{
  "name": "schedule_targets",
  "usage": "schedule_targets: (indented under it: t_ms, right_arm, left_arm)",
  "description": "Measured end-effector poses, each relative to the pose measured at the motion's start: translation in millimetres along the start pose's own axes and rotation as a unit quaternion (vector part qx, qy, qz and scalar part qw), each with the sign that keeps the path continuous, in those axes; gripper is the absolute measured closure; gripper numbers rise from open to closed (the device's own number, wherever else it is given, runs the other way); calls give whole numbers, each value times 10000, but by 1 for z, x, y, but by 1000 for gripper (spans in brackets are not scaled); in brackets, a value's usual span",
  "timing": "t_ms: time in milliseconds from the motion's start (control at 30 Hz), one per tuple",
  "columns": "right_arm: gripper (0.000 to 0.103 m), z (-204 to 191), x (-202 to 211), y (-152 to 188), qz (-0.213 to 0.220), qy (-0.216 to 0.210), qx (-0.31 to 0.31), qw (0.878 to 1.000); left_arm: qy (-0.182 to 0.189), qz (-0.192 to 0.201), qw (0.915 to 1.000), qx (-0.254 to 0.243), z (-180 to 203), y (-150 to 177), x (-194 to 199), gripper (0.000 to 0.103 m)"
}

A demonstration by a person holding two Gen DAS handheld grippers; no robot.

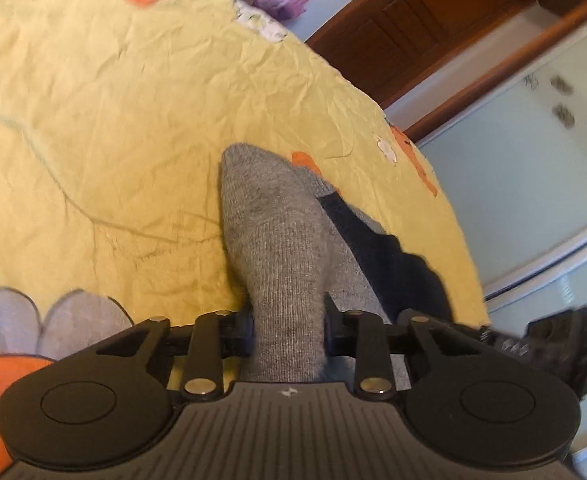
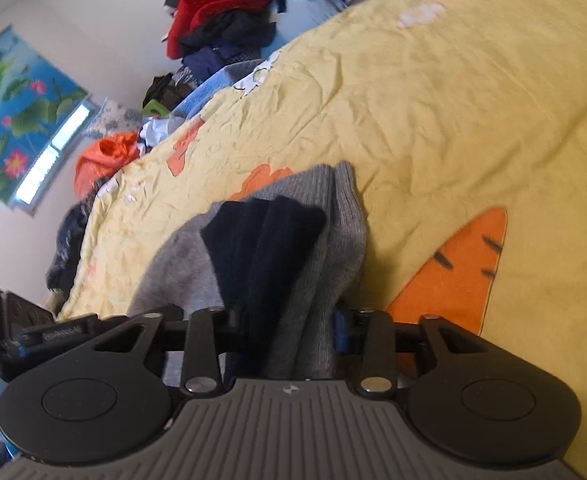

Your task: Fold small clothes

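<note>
Both grippers are clamped on the grey sock [image 1: 277, 240], which lies on the yellow bedsheet [image 1: 93, 100]: left gripper [image 1: 287, 320] pinches the toe end, right gripper [image 2: 285, 320] pinches the dark-cuffed end [image 2: 261, 240], probably to bring the ends together for a fold. Whether it's one sock or a pair, I cannot tell. Fingertips are buried in fabric. The clothes pile [image 2: 221, 20] beyond the sheet's far edge is blurred.

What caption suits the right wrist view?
Right gripper clamps grey socks with dark cuffs on a yellow bedspread.
</note>
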State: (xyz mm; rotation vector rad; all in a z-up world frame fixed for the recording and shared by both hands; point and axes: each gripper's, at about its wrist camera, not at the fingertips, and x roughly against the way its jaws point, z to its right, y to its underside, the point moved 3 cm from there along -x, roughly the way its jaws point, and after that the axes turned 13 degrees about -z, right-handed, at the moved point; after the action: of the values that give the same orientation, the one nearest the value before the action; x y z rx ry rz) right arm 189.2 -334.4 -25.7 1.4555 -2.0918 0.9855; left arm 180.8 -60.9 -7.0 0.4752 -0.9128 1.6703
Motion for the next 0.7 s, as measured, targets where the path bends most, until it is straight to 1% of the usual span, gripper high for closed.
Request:
schedule_targets:
  t_ms: [33,67,100,167,267,333,367,400,433,467,500,533,567,600,633,700]
  right_arm:
    - [72,-4,1,1,-8,-100,-3,9999]
    - [72,-12,4,2,37,-134,82,9999]
    - [73,-22,6,2,63,-221,180,9996]
    - [73,-44,7,0,112,-423,363,9984]
    - [74,-77,-7,-11,83,-654,606,9960]
    - [74,-92,-23,-21,77,-723,662,9951]
    - [72,-95,-34,-26,59,-650,639,9958]
    - [64,-94,-45,-30,18,-504,540,9973]
    - [53,-92,-54,-32,-12,-278,379,9989]
    - [49,-87,-60,-32,-60,-67,248,9997]
    - [42,-85,-62,-28,-124,34,192,9997]
    - [35,-85,-60,-19,-200,-26,227,9995]
    - [30,-85,-55,-10,-271,-154,325,9990]
    - [25,-86,-48,2,-311,-253,445,9982]
    - [22,-84,-40,13,-337,-282,542,9976]
    - [22,-80,-25,34,-435,-149,646,9968]
  left_arm:
    - [-75,68,9999,-91,3,0,7,76]
    - [-72,123,9998,-152,4,-3,12,77]
    - [-60,179,9996,-219,4,-4,20,77]
    - [-191,325,9987,-346,1,-9,43,77]
    - [-602,543,9958,-432,-14,-22,73,77]
    - [-871,454,9941,-463,-31,-32,78,74]
    - [-1066,398,9927,-408,-40,-33,79,72]
    - [-1235,355,9914,-250,-51,-30,82,73]
    - [-1247,378,9913,-158,-57,-25,87,73]
    - [-1115,475,9925,-152,-60,-16,94,71]
    - [-968,567,9935,-210,-60,-5,102,70]
    - [-855,616,9941,-268,-61,9,110,68]
    - [-753,597,9949,-292,-62,22,114,64]
    - [-664,524,9960,-287,-64,34,117,62]
    - [-603,451,9968,-268,-66,48,119,62]
    - [-582,286,9977,-199,-67,70,116,61]
